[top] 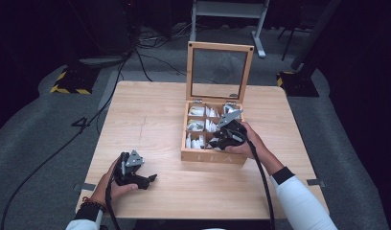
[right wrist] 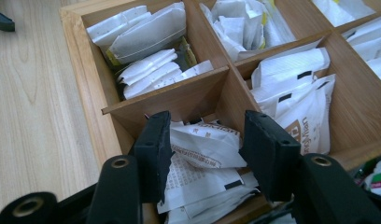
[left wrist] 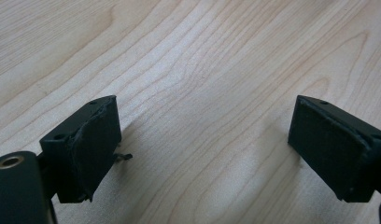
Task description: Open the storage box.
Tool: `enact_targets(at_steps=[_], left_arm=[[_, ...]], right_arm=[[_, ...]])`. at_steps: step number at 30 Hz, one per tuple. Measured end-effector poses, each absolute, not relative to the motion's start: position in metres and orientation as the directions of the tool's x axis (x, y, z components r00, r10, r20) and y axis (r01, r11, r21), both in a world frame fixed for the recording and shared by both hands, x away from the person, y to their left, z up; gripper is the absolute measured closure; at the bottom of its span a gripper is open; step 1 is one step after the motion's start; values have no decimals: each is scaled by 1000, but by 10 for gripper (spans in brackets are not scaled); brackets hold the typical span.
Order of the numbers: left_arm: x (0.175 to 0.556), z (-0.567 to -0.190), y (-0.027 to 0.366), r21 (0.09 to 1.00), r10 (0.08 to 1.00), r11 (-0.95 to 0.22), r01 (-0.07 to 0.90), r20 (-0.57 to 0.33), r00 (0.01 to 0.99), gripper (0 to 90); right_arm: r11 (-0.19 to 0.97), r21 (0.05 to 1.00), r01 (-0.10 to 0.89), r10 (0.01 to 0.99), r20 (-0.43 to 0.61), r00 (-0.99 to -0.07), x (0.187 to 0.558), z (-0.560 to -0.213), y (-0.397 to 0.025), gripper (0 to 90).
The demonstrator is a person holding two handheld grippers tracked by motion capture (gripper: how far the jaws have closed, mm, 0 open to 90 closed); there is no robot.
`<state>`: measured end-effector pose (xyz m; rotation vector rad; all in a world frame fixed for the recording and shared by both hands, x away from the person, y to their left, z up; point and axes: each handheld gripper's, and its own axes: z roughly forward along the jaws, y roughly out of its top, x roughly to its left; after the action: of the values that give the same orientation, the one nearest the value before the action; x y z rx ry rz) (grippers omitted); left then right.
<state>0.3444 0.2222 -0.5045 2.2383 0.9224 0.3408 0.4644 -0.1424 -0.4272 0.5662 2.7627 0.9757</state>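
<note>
- High view: your left gripper (top: 148,179) lies low over the bare wooden table (top: 150,115) near its front left corner, held in your left hand (top: 114,187), well apart from the tea box (top: 212,155).
- Left gripper view: its two black jaws stand wide apart with nothing but wood grain between them.
- High view: the tea box sits right of the table's middle, its glass-paned lid (top: 219,72) standing upright at the back, and your right hand (top: 251,143) holds the right gripper (top: 216,142) over the box's front row.
- Right gripper view: the right gripper (right wrist: 205,149) has its jaws down in a front compartment, one on each side of a white printed sachet (right wrist: 205,144) that lies on top of other packets. The jaws sit just beside the sachet; you cannot tell from here whether they are pressing it.
- The neighbouring compartments hold more tea bags (right wrist: 146,32) and white sachets, separated by thin wooden dividers (right wrist: 179,93).
</note>
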Motion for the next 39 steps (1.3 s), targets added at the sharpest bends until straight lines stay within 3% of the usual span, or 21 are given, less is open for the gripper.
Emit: enact_targets(at_steps=[7, 16, 39], left_arm=[[345, -504, 222, 681, 699, -517, 519, -14, 715, 100], [344, -504, 222, 681, 699, -517, 519, -14, 715, 100], [345, -504, 222, 681, 699, -516, 520, -16, 715, 99]], right_arm=[[781, 554, 288, 376, -50, -925, 466, -431, -130, 568], [782, 567, 261, 360, -69, -930, 466, -428, -135, 873], [664, 720, 202, 390, -104, -915, 448, -391, -162, 900]])
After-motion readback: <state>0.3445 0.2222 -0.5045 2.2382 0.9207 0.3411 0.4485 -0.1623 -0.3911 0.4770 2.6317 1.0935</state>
